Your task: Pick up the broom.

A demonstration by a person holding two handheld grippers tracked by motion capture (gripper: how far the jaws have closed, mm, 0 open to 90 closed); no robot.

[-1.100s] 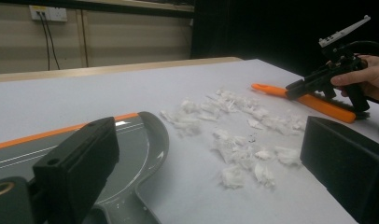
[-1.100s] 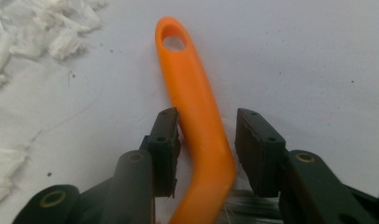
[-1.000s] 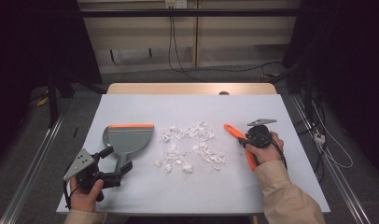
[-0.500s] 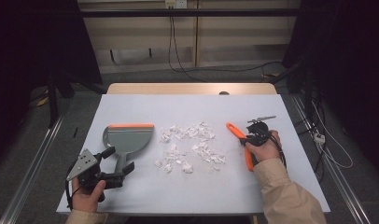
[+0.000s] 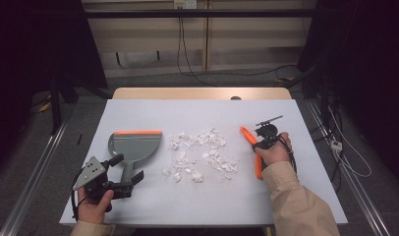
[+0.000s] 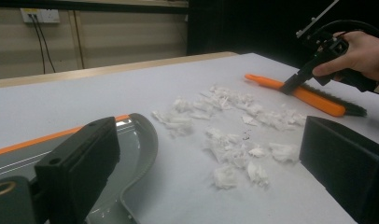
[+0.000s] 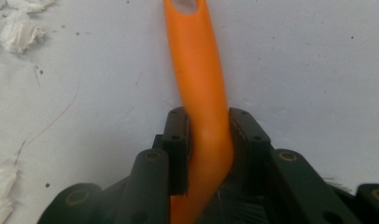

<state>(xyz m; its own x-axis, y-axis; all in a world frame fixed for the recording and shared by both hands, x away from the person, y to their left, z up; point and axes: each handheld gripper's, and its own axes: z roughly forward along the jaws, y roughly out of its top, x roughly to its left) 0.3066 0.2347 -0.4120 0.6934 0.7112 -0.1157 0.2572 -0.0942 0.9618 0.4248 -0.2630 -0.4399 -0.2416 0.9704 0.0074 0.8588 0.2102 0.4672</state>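
Brush (image 5: 250, 147) lies right of the paper scraps (image 5: 200, 152); your right gripper (image 7: 207, 140) has just been closing, now clamps its orange handle. Left gripper (image 5: 126, 174) wide near dustpan (image 5: 133, 145). Next: lift, sweep left.

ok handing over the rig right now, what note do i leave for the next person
Right gripper: jaws have just been closing and now clamp the orange brush at its handle; the brush lies on the table, right of the scraps.
Left gripper: open, holding nothing, jaws on either side of the dustpan handle but not pressing it.
Paper scraps: loose pile mid-table, between dustpan and brush; none in the pan.
Done: brush gripped.
Left: grip the dustpan, sweep the scraps into it.
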